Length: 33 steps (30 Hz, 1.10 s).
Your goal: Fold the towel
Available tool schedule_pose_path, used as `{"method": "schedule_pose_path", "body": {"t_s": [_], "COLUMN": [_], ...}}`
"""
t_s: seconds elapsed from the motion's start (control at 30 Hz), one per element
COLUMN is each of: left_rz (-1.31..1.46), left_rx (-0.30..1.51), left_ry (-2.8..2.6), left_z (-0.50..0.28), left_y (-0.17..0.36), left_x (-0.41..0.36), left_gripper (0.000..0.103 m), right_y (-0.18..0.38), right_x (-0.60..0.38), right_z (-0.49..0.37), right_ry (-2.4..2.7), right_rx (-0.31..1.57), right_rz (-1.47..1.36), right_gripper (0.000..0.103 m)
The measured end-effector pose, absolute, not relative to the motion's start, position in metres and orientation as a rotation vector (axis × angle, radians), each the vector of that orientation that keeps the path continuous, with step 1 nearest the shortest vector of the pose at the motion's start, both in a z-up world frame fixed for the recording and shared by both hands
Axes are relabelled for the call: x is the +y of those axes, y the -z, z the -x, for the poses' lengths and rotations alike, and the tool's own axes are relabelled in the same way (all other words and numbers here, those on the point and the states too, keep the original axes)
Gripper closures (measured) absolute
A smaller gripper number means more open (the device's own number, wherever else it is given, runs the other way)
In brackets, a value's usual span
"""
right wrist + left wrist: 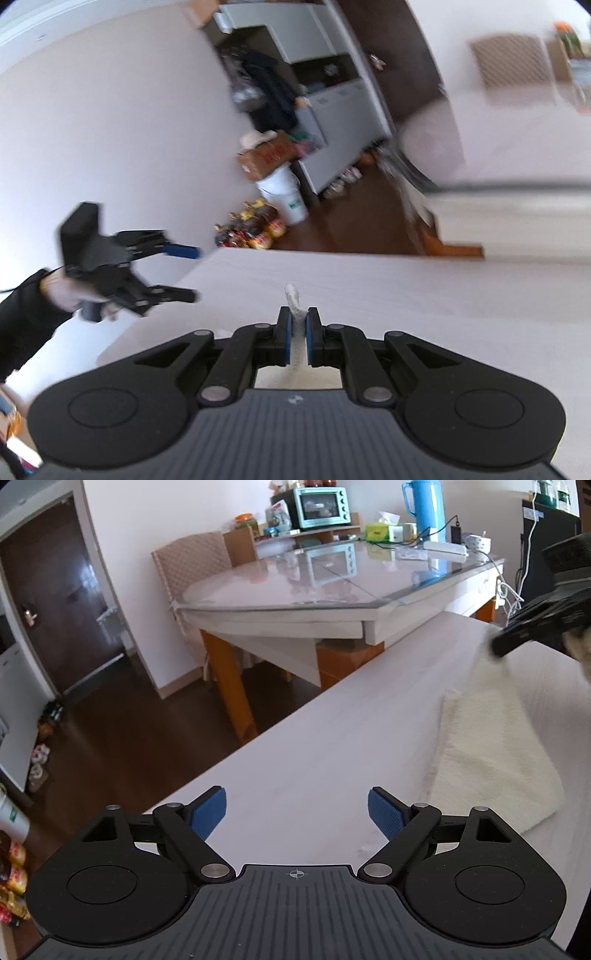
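The towel (495, 753) is seen as fluffy cream cloth on a matt, pale wood-grain table (332, 746). The left gripper (297, 814) is made of matt black plastic (blue ribbed pads (382, 812)).

White walls (155, 524) and dark brown wood floor (122, 731). Pale wood-grain worktop (314, 746) in foreground. Behind it, a dining table (280, 587) w/ glossy glass top and orange legs; a woven-back chair (192, 565) at its far side. On the table: mint toaster oven (321, 506), blue thermos jug (424, 506), tissue box (380, 530), power strip (445, 548). Dark brown door (55, 602) at left. Right wrist view: grey cabinets (332, 122), white bucket (286, 192), cardboard box (267, 155). Soft daylight.
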<state>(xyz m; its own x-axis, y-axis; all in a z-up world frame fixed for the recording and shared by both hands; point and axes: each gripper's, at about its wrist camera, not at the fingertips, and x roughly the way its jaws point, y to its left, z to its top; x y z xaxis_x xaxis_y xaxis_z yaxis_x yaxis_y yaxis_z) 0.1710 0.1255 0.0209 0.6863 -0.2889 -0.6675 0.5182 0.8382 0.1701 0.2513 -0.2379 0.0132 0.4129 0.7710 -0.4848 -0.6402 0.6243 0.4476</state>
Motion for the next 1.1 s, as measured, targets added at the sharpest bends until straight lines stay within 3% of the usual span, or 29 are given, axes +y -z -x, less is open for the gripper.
{"method": "schedule_pose_path", "body": {"t_s": [0.23,0.4,0.47,0.8,1.1], "left_rz": [-0.351,-0.351,-0.357,-0.396,-0.409], "left_rx": [0.673,0.684,0.692,0.722,0.749], "left_ry": [0.489,0.502,0.504,0.453,0.373], "left_z": [-0.164,-0.161,-0.159,-0.146,-0.154], "left_y": [-0.013,-0.009,-0.008,-0.005,0.016], "left_x": [0.110,0.106,0.106,0.102,0.100], "left_gripper": [0.014,0.014,0.014,0.013,0.013], "right_y": [0.019,0.017,0.012,-0.015,0.002], "right_x": [-0.237,-0.238,-0.240,-0.233,-0.206], "right_z": [-0.269,-0.267,-0.263,-0.235,-0.227], "right_ry": [-0.819,-0.787,-0.777,-0.774,-0.785], "right_rx": [0.809,0.796,0.771,0.659,0.674], "right_rz": [-0.163,-0.119,-0.105,0.035,0.284], "right_gripper": [0.092,0.084,0.076,0.076,0.077]}}
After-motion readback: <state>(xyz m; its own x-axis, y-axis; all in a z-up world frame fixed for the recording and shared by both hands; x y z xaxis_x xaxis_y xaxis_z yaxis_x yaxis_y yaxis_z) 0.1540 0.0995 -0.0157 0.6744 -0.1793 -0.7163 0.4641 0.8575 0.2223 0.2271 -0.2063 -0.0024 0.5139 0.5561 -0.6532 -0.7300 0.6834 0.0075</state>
